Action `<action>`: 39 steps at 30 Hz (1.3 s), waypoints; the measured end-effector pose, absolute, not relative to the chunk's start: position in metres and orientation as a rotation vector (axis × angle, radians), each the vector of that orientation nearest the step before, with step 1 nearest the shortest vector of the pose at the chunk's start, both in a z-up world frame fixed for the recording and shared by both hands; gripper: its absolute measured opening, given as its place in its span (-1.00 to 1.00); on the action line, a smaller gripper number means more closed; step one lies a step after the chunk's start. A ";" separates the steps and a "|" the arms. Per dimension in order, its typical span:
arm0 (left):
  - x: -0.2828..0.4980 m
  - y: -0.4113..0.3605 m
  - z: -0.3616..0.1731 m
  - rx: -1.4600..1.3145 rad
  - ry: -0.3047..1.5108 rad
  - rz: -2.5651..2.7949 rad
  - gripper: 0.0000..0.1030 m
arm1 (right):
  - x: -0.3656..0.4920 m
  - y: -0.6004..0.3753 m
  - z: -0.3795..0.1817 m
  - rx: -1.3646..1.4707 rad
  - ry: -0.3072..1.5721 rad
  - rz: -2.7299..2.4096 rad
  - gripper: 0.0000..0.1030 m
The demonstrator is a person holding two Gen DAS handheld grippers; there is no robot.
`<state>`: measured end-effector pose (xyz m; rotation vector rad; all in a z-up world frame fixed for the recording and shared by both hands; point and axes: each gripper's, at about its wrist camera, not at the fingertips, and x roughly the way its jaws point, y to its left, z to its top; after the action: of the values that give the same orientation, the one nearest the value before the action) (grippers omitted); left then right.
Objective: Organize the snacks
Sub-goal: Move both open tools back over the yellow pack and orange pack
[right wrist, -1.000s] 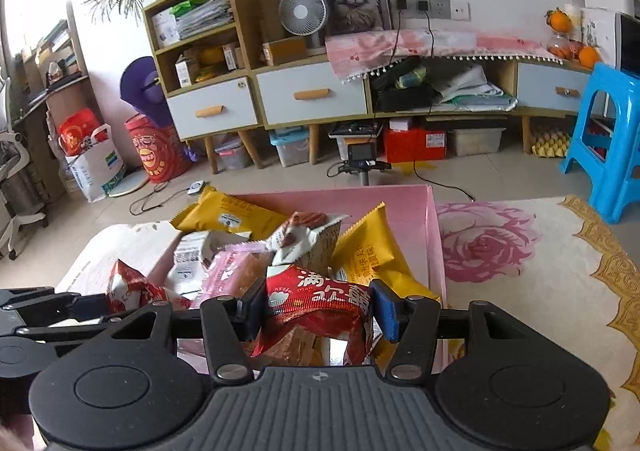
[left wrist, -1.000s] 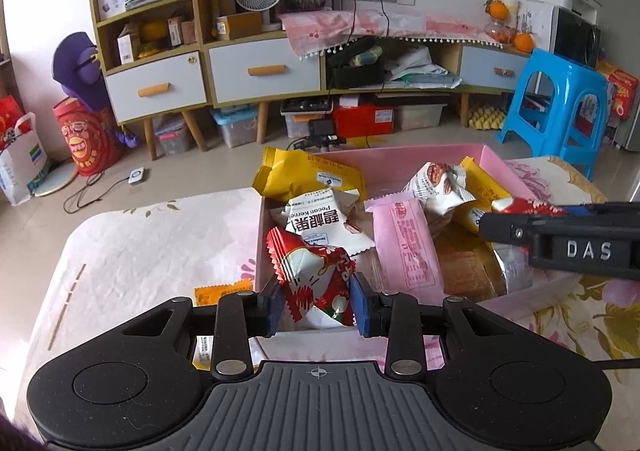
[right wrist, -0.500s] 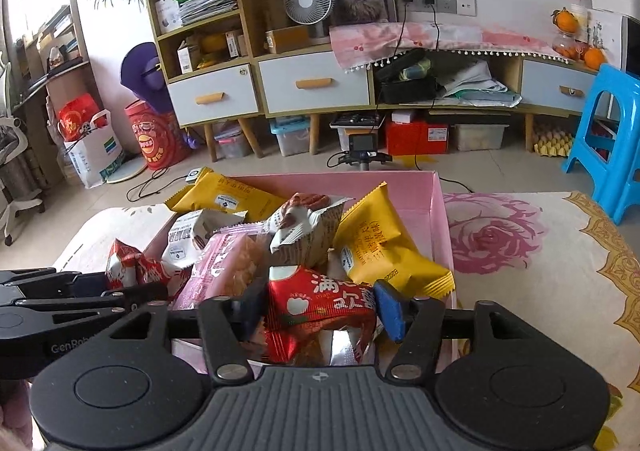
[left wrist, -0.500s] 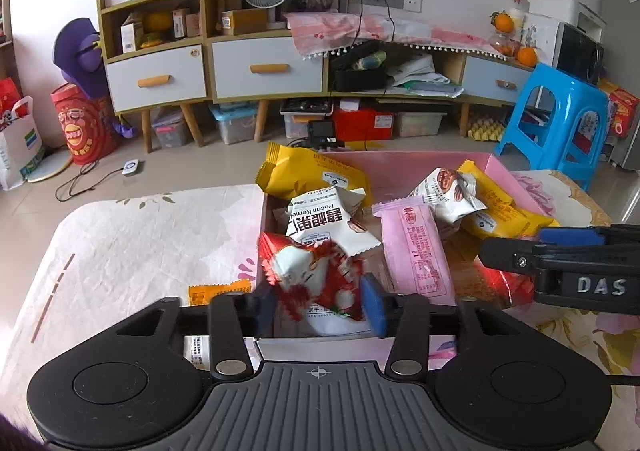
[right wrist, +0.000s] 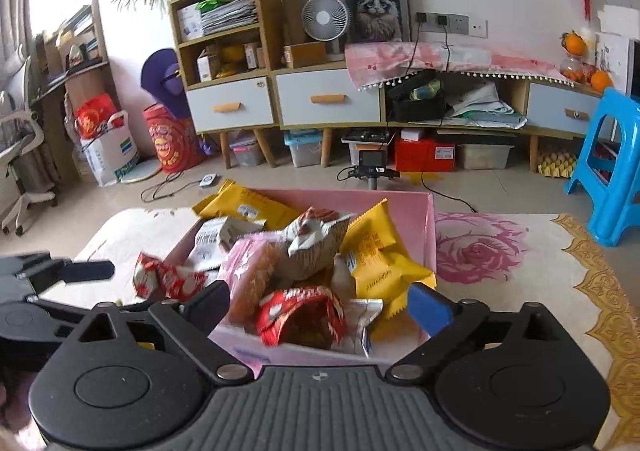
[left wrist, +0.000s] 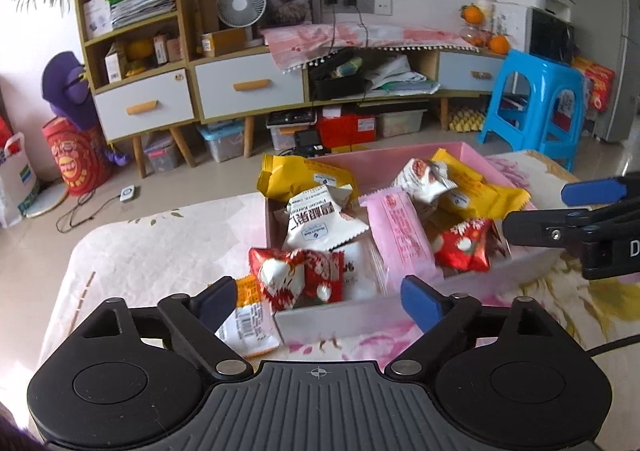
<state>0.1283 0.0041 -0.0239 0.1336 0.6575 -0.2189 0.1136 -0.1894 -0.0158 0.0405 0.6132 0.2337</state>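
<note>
A pink box (left wrist: pixel 472 149) on the table holds several snack packets; it also shows in the right wrist view (right wrist: pixel 430 227). My left gripper (left wrist: pixel 318 301) is open, just behind the box's near left corner. A red-and-white packet (left wrist: pixel 296 277) lies free on that corner, between my open fingers. My right gripper (right wrist: pixel 320 303) is open at the box's near edge, with a red packet (right wrist: pixel 300 315) lying loose in the box in front of it. The same red packet (left wrist: pixel 464 247) and the right gripper (left wrist: pixel 560 217) show at the right in the left wrist view.
An orange-and-white packet (left wrist: pixel 250 319) lies on the floral tablecloth (left wrist: pixel 160 251) left of the box. A yellow packet (left wrist: pixel 300 177) hangs over the box's far left corner. A blue stool (left wrist: pixel 536 107) stands beyond the table's right end.
Both grippers opened and pulled back a little. The red-and-white packet dropped from my left gripper onto the box's corner; the red packet dropped from my right gripper into the box.
</note>
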 end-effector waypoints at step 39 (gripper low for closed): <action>0.108 0.072 -0.079 0.144 0.752 -0.166 0.87 | 0.060 -0.124 -0.008 -0.087 0.659 0.417 0.85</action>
<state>0.1082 0.0721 -0.0792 0.1441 0.7520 -0.1657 0.0604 -0.1239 -0.0079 -0.0871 0.6595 0.4173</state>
